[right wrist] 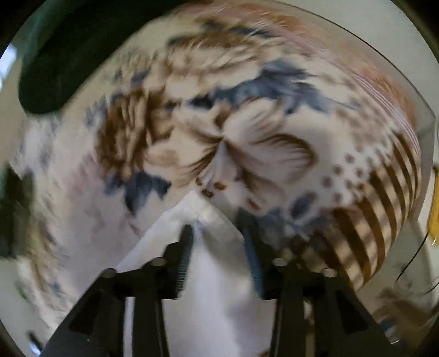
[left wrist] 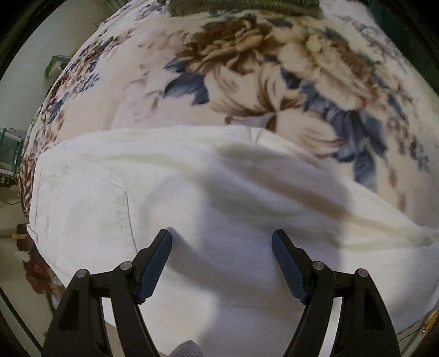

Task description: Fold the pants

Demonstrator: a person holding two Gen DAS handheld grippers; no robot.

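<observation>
White cotton fills the gap of the left hand-held gripper [left wrist: 221, 241]: jaws spread wide, gripping nothing, poised over the white pants [left wrist: 192, 192], whose long axis runs from left to lower right of the frame. The right hand-held gripper [right wrist: 216, 236], blurred, has its jaws partly closed around a pants corner; actual grip cannot be confirmed. Beneath lies a floral blanket [left wrist: 247, 68].

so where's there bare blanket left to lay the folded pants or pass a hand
Free: the floral blanket beyond the white pants' far edge, up to the dark green fabric. Crowded: the near side, covered by the pants under the left gripper.
</observation>
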